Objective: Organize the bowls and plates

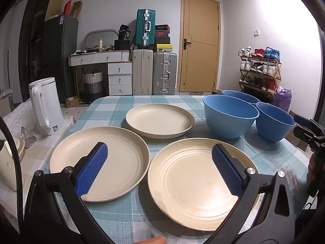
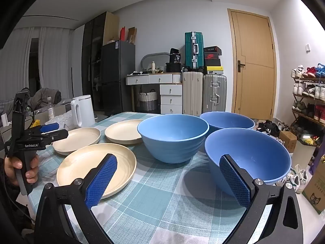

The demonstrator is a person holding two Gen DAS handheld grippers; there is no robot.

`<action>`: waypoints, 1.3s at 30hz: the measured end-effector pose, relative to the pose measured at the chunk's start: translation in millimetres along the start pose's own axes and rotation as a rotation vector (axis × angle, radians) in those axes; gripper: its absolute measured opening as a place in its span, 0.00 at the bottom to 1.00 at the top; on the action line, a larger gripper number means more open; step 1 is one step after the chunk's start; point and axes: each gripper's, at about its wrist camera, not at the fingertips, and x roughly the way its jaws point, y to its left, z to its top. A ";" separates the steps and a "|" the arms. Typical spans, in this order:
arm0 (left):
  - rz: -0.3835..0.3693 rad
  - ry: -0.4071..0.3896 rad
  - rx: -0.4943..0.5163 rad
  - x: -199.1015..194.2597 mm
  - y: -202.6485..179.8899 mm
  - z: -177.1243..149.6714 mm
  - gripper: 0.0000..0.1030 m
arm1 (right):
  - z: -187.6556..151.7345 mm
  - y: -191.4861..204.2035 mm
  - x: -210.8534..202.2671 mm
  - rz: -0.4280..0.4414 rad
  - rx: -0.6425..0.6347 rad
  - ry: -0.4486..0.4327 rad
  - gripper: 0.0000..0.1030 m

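Observation:
Three cream plates lie on the checked tablecloth: a near left plate (image 1: 113,162), a near right plate (image 1: 186,183) and a far plate (image 1: 159,122). Three blue bowls stand to the right: the middle bowl (image 1: 229,116), a right bowl (image 1: 273,122) and a back bowl (image 1: 241,96). My left gripper (image 1: 159,154) hovers open above the two near plates, nothing between its blue pads. In the right wrist view my right gripper (image 2: 168,167) is open in front of the near bowl (image 2: 249,154) and the middle bowl (image 2: 172,136), holding nothing.
A white kettle (image 1: 43,103) stands on a side surface left of the table (image 1: 130,209). The table's right edge drops to a floor with a cardboard box (image 2: 287,140) and shoes. A hand (image 2: 18,166) holds the left gripper's handle at the left.

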 end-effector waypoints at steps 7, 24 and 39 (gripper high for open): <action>0.023 0.002 0.000 0.2 5.8 0.1 0.99 | 0.0 0.2 0.1 -0.002 -0.003 -0.001 1.00; -0.003 0.001 0.023 0.4 -5.3 2.2 0.99 | 0.1 0.7 -0.1 -0.001 -0.006 -0.002 1.00; -0.002 0.004 0.023 0.9 -5.4 2.7 0.99 | 0.1 0.7 0.2 -0.001 -0.005 -0.002 1.00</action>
